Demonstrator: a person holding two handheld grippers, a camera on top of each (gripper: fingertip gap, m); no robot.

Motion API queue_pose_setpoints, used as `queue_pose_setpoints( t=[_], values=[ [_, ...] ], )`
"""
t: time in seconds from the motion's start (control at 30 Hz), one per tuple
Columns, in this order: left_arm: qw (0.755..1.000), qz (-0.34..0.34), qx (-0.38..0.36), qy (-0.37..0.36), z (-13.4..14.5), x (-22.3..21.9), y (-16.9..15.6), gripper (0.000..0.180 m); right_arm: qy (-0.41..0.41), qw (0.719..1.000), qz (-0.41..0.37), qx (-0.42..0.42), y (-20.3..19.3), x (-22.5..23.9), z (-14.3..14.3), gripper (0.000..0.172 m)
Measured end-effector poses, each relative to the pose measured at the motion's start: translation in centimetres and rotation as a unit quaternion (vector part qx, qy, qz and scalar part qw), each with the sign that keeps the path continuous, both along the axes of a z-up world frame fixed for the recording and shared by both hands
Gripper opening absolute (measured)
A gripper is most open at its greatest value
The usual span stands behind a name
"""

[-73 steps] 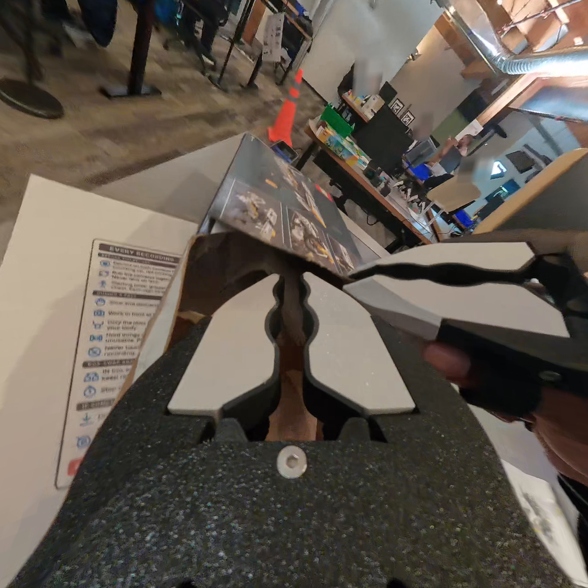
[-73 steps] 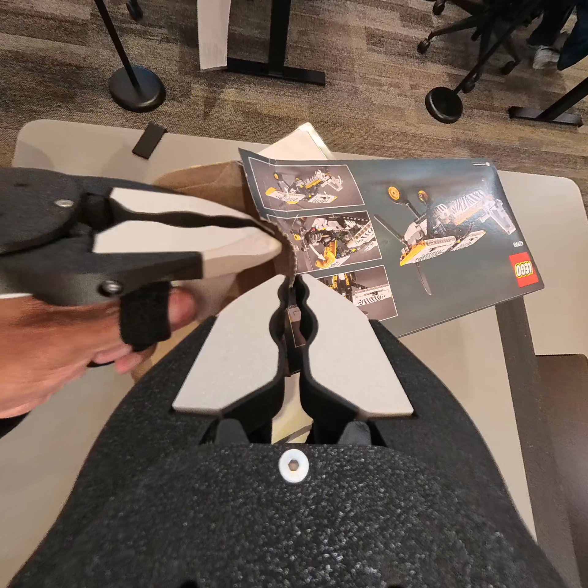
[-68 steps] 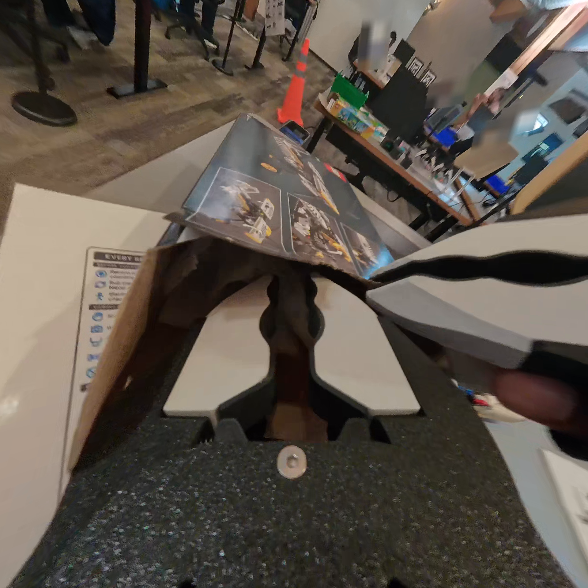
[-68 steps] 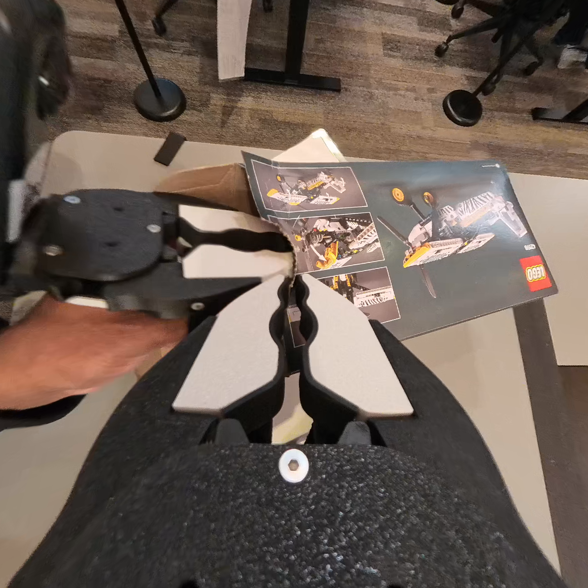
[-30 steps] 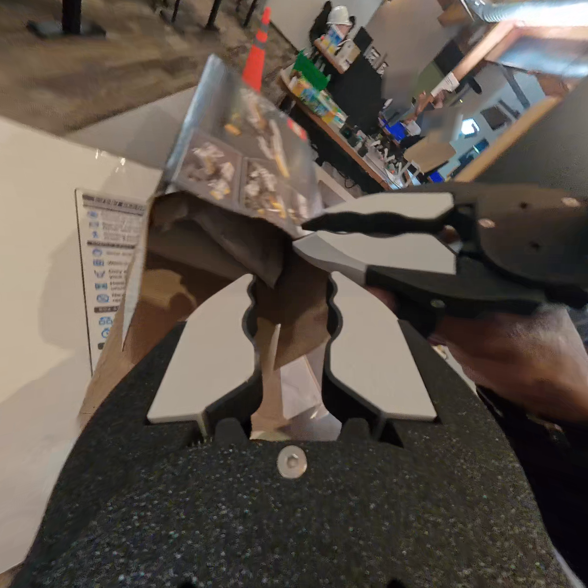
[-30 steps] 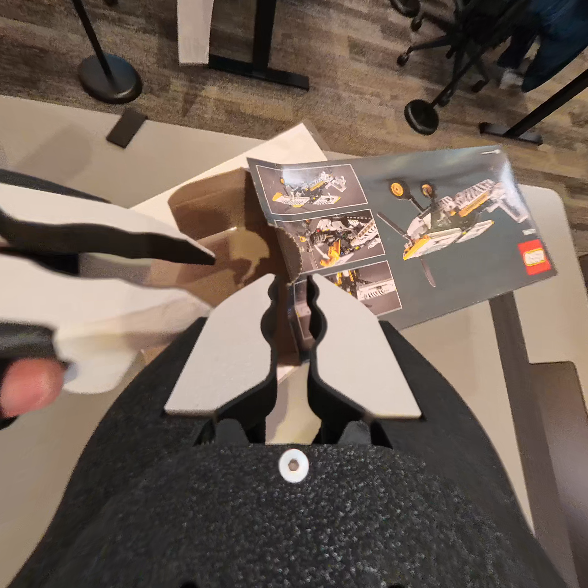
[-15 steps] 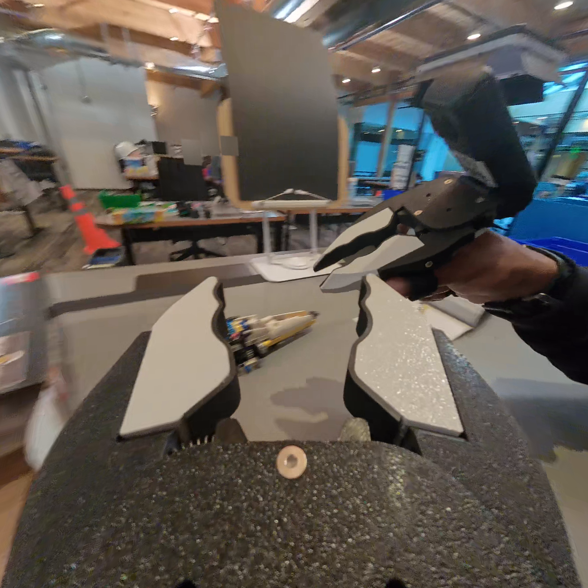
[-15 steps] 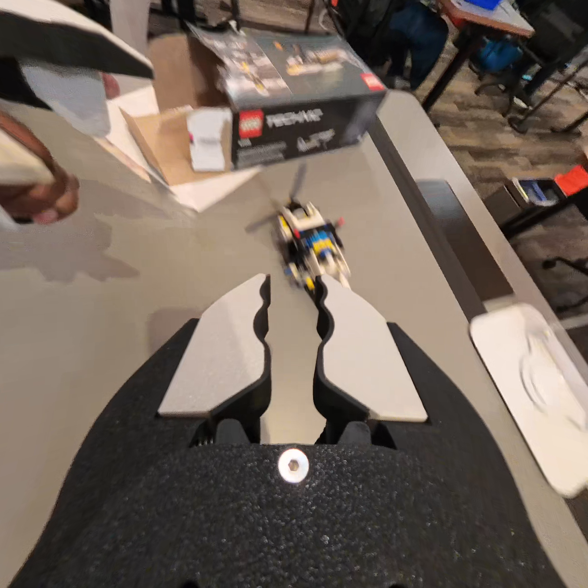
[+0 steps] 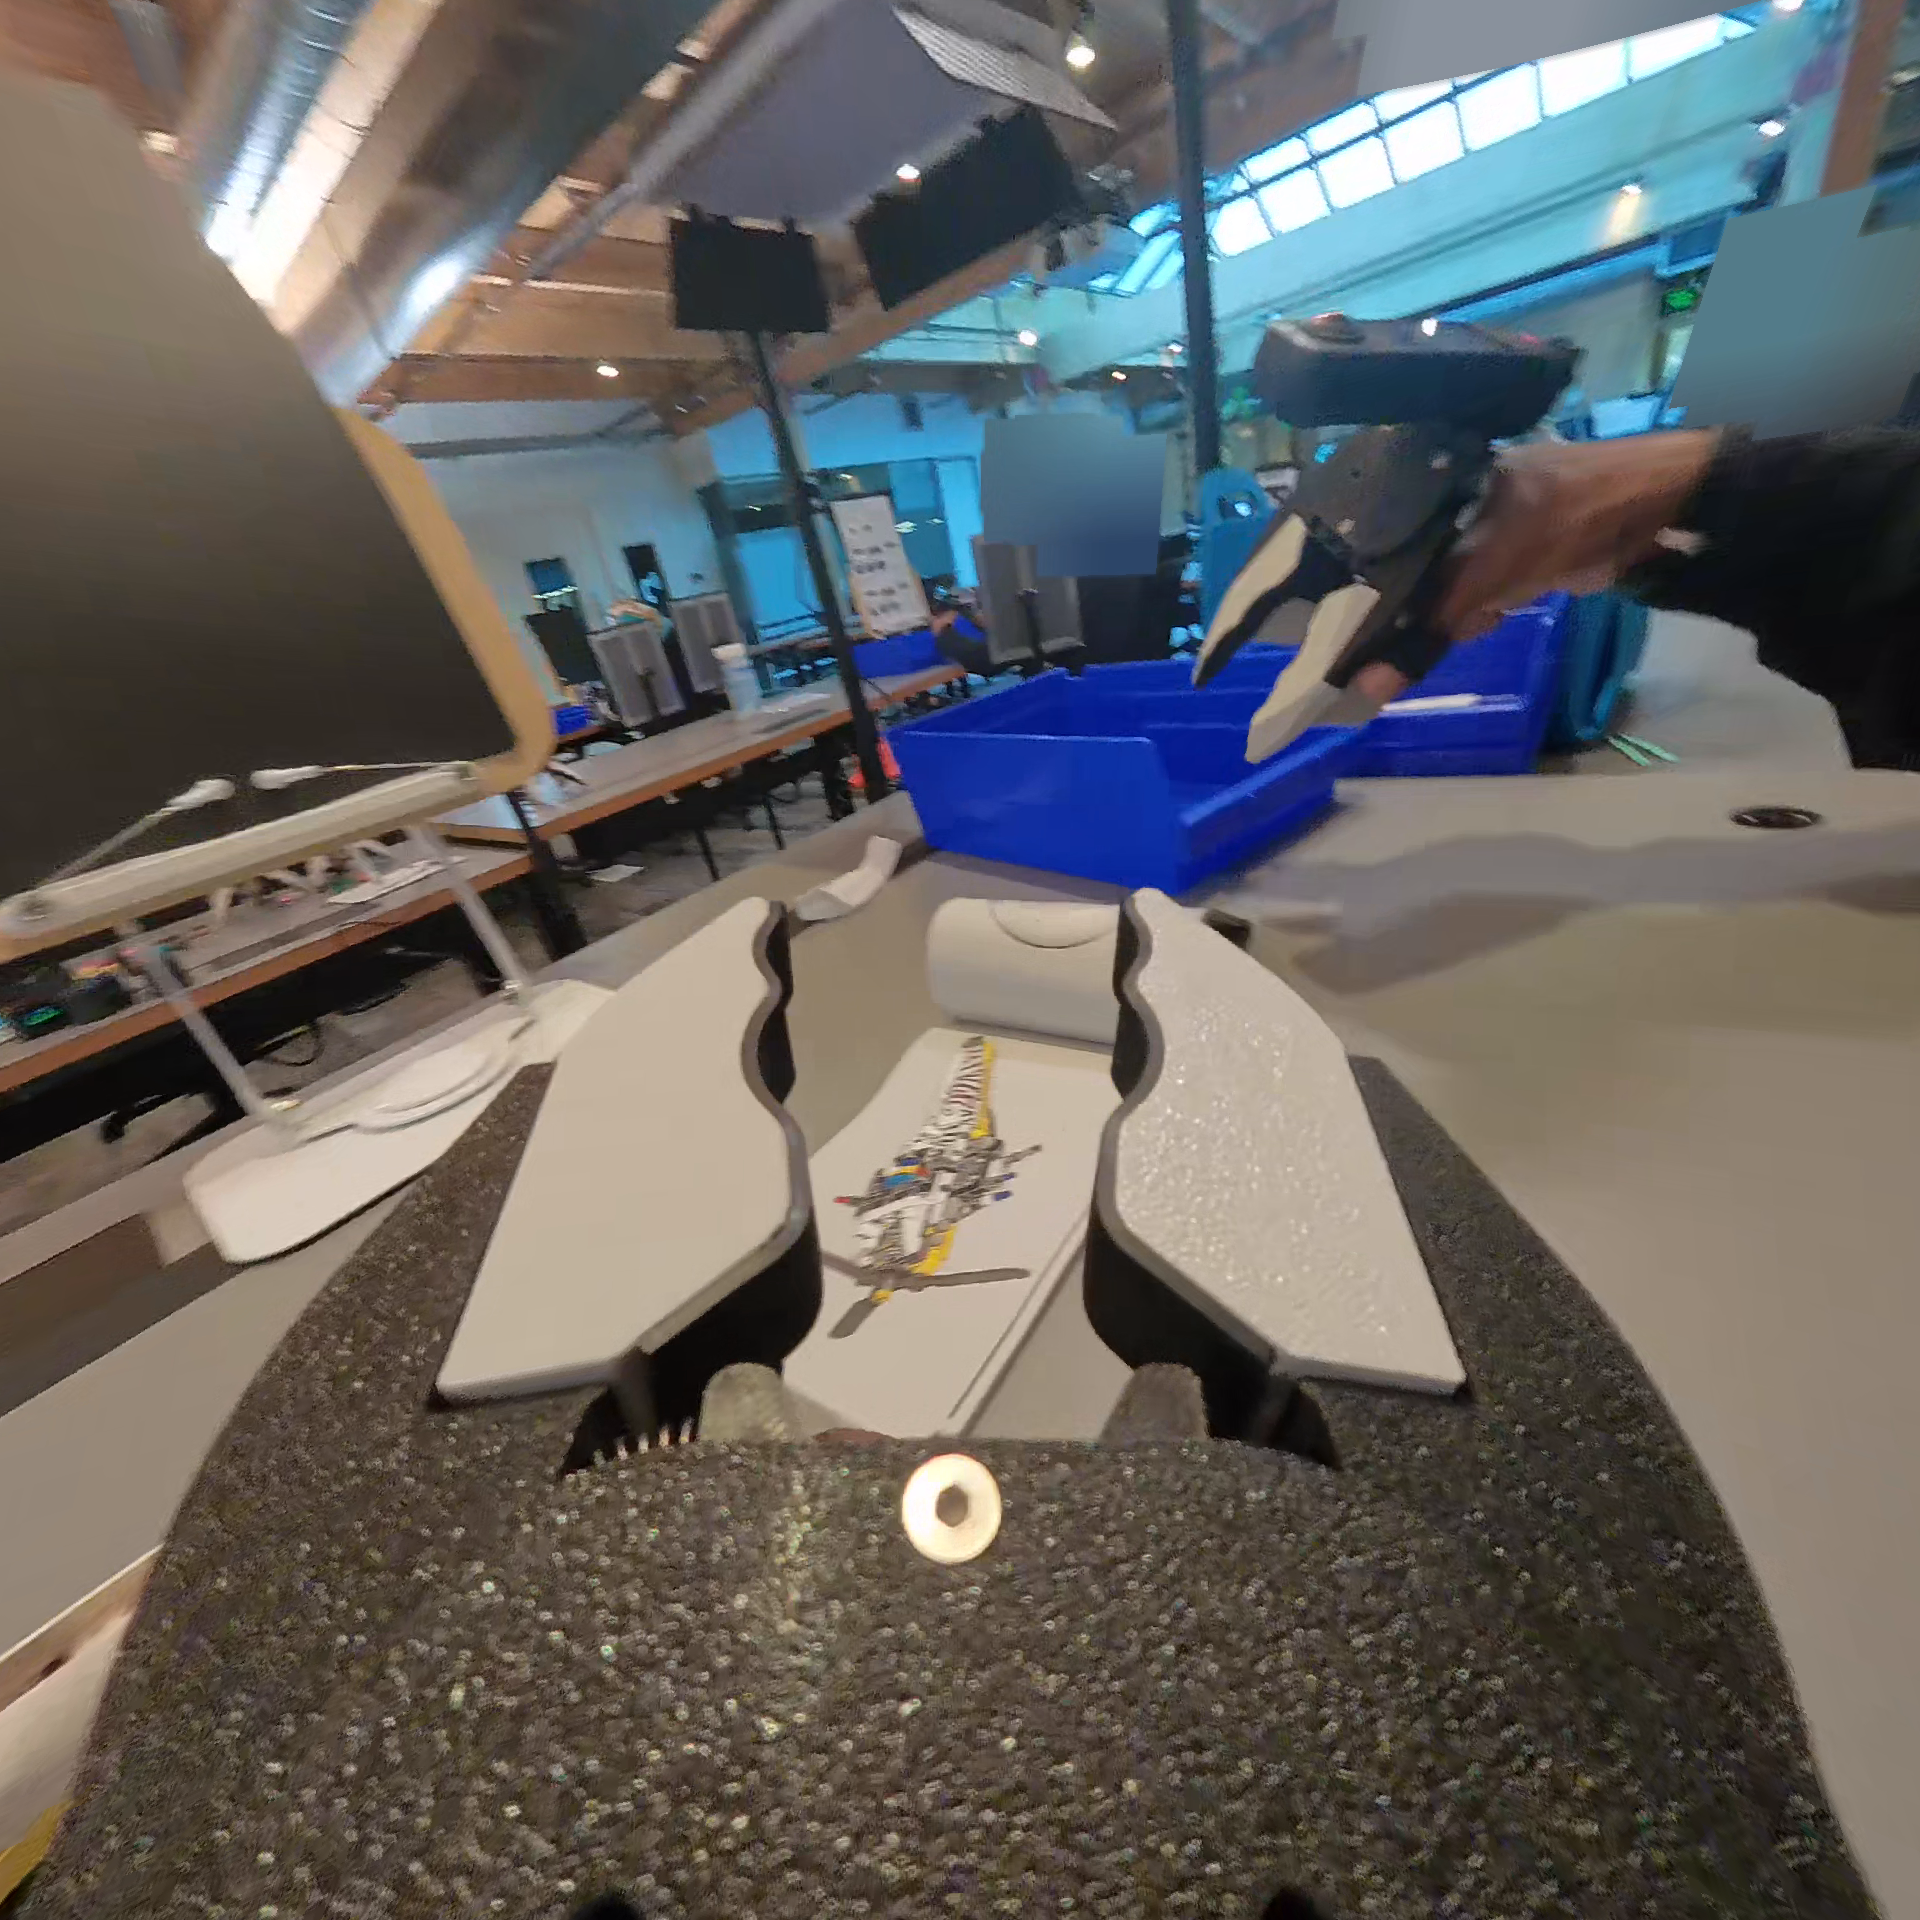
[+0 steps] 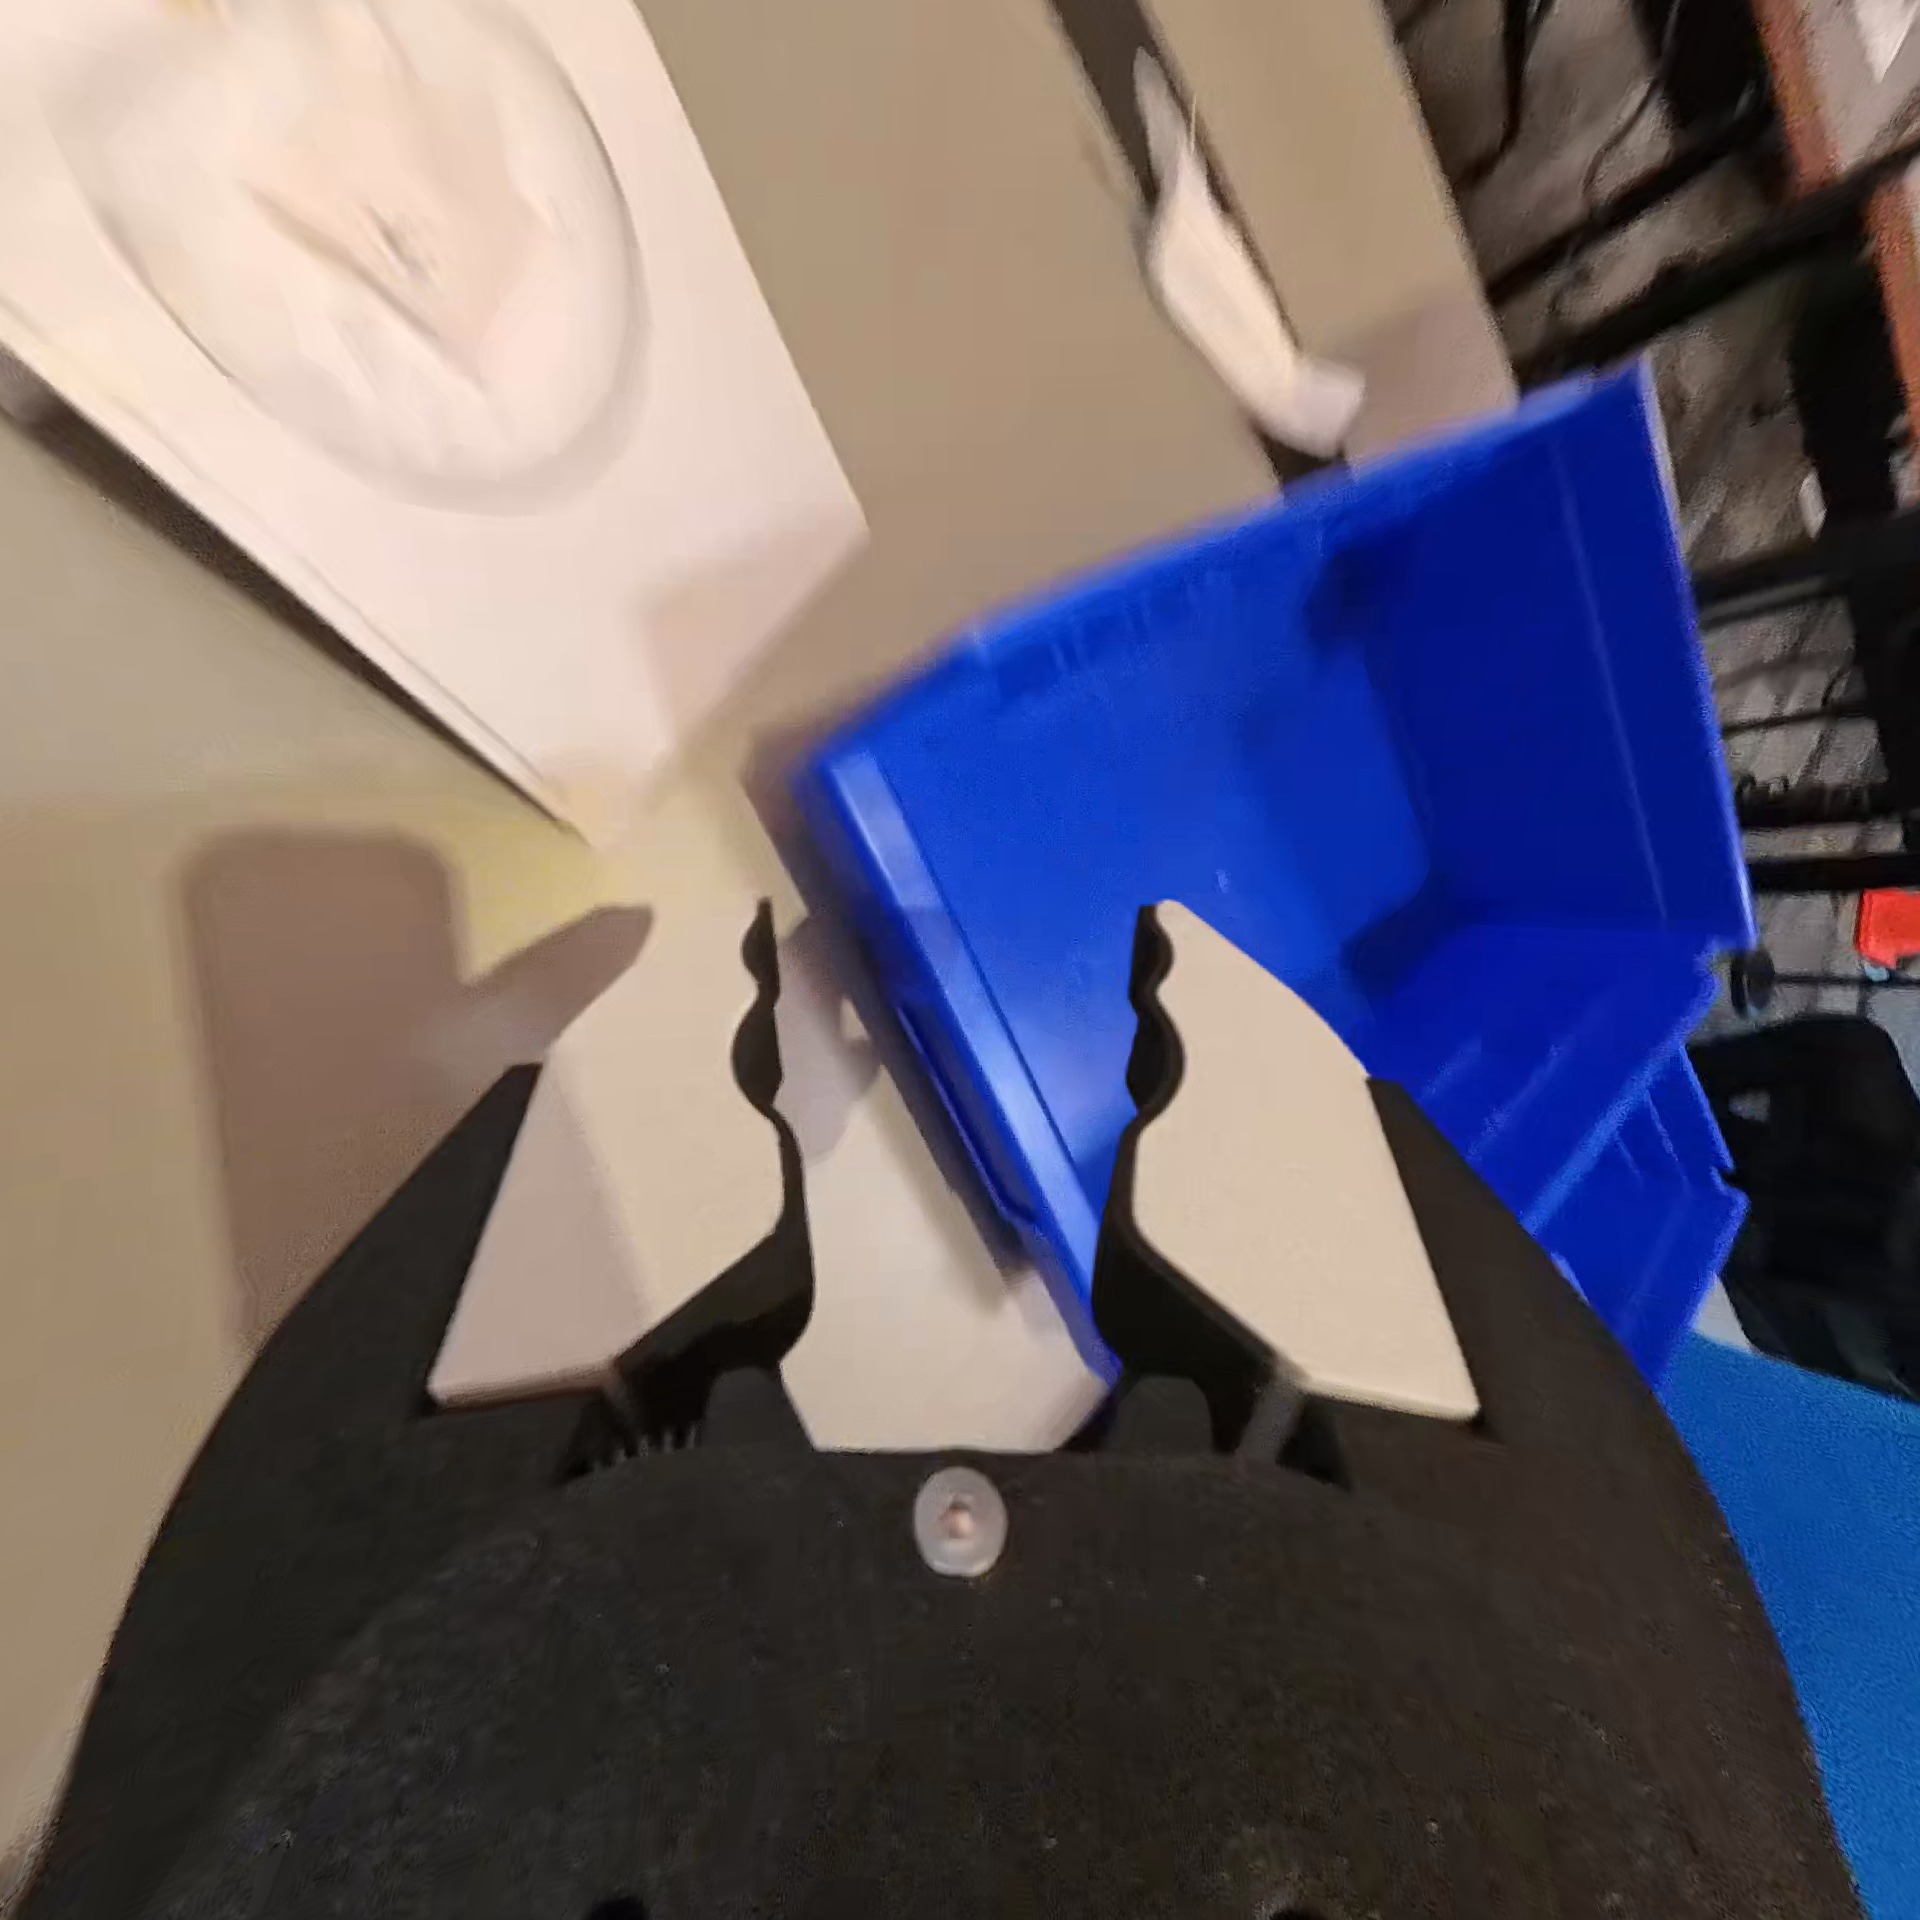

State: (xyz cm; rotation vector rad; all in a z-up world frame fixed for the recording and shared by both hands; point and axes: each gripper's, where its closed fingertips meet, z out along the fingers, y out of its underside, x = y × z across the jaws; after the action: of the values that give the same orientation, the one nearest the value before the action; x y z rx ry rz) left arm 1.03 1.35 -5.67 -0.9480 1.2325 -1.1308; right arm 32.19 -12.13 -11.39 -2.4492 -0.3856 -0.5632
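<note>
Grey tabletop ran under both grippers, with an open workshop hall of long benches behind it in the left wrist view. That view alone showed a white booklet printed with a coloured model aircraft, lying flat on the table and seen through the gap of the left gripper, whose two pale fingers stood spread with nothing pinched between them. Just past the booklet a rounded white object rested on the table, and to the left stood a white lamp base below a tilted dark panel. Two blue bins showed there, the near bin and a second bin behind it. Above the near one a hand held the right gripper in the air, its two fingers parted and bare. The right wrist view, much blurred, looked steeply down instead: one blue bin was plain, its near wall passing through the gap of the spread right gripper with neither finger visibly pressing on it. Beside it lay one white plate-like base and one small white object near the table's edge. Neither the booklet nor the left gripper appeared in that view.
</note>
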Motion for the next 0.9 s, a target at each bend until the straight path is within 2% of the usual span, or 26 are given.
queue_pose_setpoints(
  t=[0.13,0.3,0.37,0.4,0.43,0.6,0.8,0.9],
  values=[
    [0.998,-0.045,0.032,0.011,-0.8,1.7,-3.0,0.060,-0.015,0.995,0.013,-0.099,-3.7,4.7,-2.3,0.072],
    [0.997,-0.072,0.006,0.013,-1.2,3.0,-4.3,0.058,-0.040,0.971,0.036,-0.233,-4.1,6.9,-6.3,0.070],
    [0.996,-0.084,-0.011,0.020,-1.6,3.4,-4.7,0.057,-0.057,0.952,0.046,-0.296,-4.2,7.4,-8.1,0.050],
    [0.995,-0.090,-0.018,0.027,-2.0,3.5,-4.9,0.056,-0.048,0.942,0.057,-0.327,-4.2,7.0,-9.0,0.031],
    [0.995,-0.093,-0.025,0.034,-2.3,3.6,-5.0,0.056,-0.043,0.935,0.062,-0.348,-4.0,6.7,-9.6,0.026],
    [0.994,-0.091,-0.037,0.053,-3.0,3.6,-5.2,0.054,-0.009,0.936,0.024,-0.352,-1.6,6.5,-9.5,0.026],
    [0.994,-0.078,-0.049,0.058,-2.9,2.6,-4.7,0.053,-0.002,0.950,-0.050,-0.310,1.8,10.2,-7.3,0.028],
    [0.993,-0.071,-0.071,0.062,-3.0,2.1,-4.2,0.053,-0.033,0.950,-0.103,-0.294,3.1,13.2,-5.5,0.029]
  ],
)
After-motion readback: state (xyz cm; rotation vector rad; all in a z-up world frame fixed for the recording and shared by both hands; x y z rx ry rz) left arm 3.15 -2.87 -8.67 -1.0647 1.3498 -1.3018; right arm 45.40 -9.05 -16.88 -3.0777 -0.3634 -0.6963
